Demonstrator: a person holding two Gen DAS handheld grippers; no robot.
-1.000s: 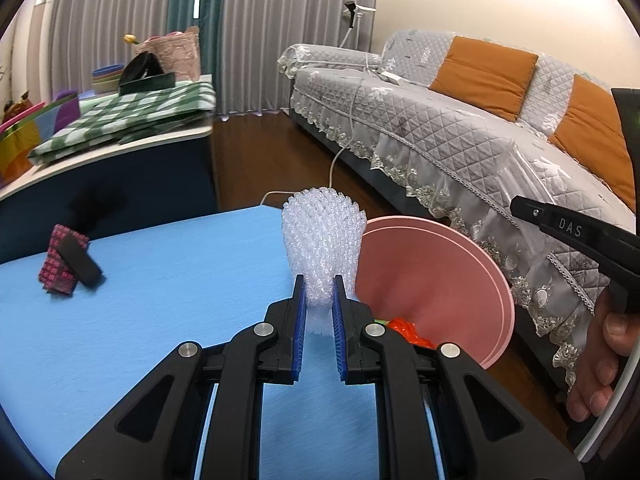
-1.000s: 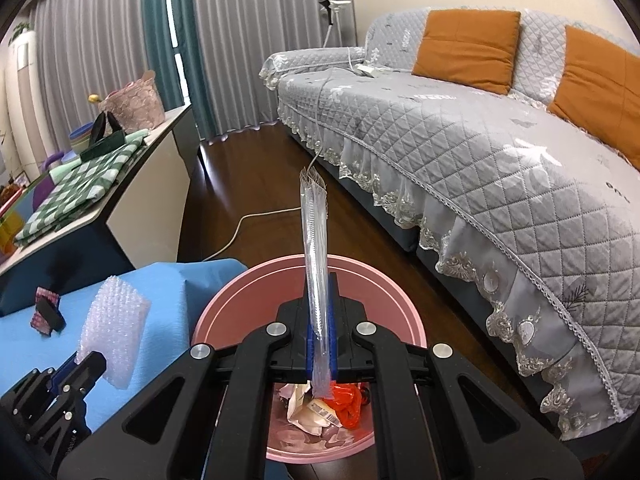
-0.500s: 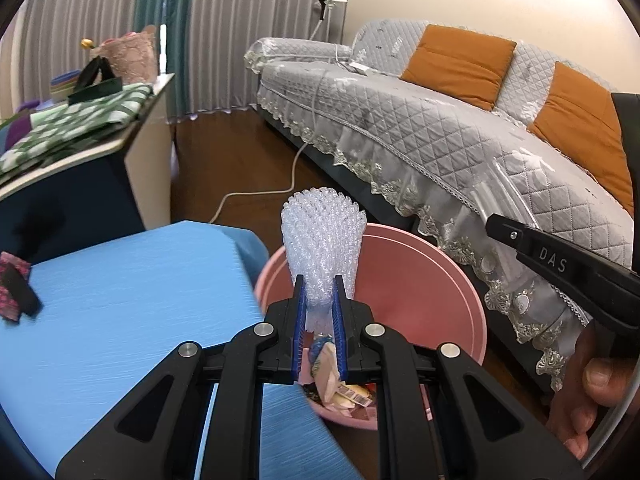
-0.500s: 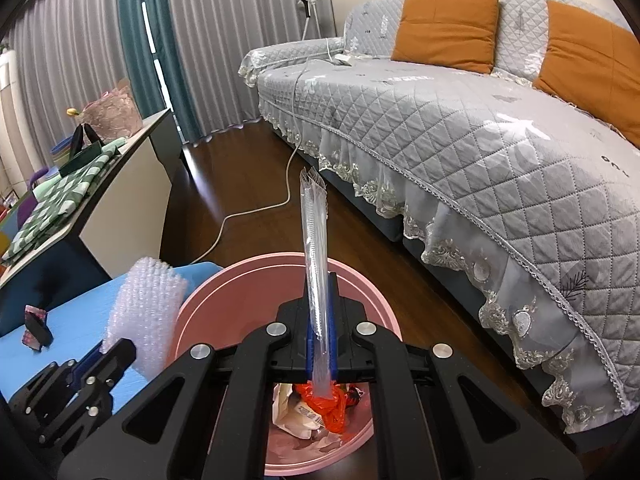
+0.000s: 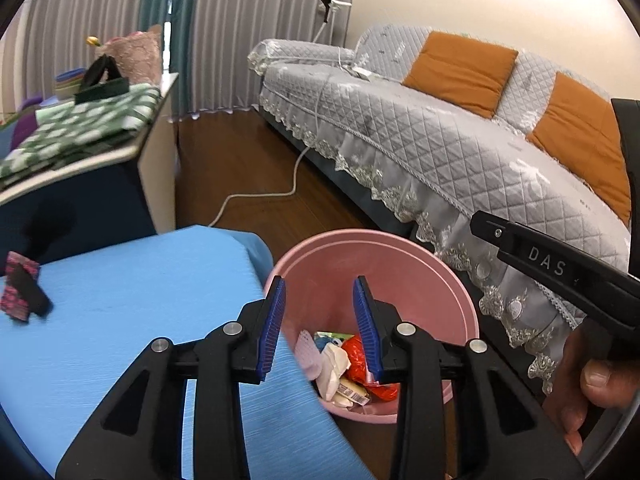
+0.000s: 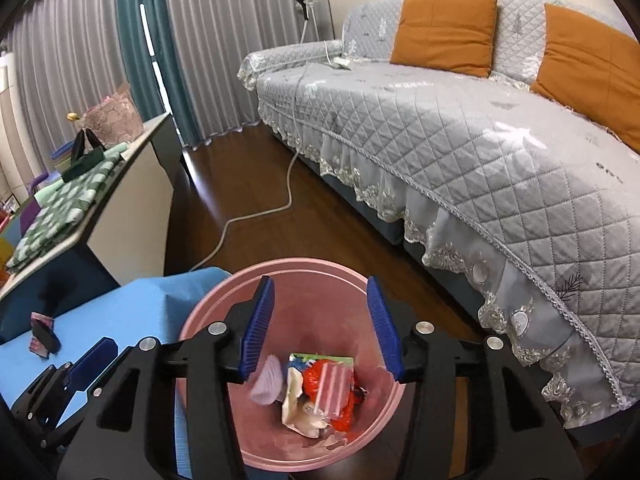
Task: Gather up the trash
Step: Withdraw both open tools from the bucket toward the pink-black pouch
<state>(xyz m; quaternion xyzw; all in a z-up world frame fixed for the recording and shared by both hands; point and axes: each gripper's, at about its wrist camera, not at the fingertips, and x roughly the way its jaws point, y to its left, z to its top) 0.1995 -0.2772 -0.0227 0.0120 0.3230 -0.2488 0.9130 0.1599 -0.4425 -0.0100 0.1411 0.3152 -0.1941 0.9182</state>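
On the far left a counter [image 6: 120,184] bore a folded green checked cloth [image 6: 68,200], a black bag [image 6: 82,148], stacked bowls [image 5: 68,82] and a pink basket [image 6: 114,118]; what the basket and bowls held could not be told. Nearer, a blue table [image 5: 120,300] carried a small patterned packet [image 5: 22,292] at its left edge.

The left gripper [image 5: 318,328] hung over the table's right edge and the bin's near left rim. Its jaws had just been opening and stood partly apart with nothing between them. Just right of the table, on the dark wood floor, stood the pink bin [image 6: 304,272]. In it lay the trash: a piece of bubble wrap [image 6: 266,382] at the left, blurred, then pale wrappers [image 6: 296,396], a green-edged packet [image 6: 320,358], a striped clear sachet [image 6: 334,386] lying on a red wrapper [image 6: 348,420].

The right gripper [image 6: 320,326] hung directly above the bin, its jaws also just opened, wider than the left's, gripping nothing. In the left view, a hand [image 5: 580,384] held this gripper's handle at the right edge.

A white cable [image 6: 260,216] ran across the floor beyond the bin. At the right stretched a sofa [image 6: 460,140] under a grey quilted cover, with two orange cushions [image 6: 444,28] against its back.
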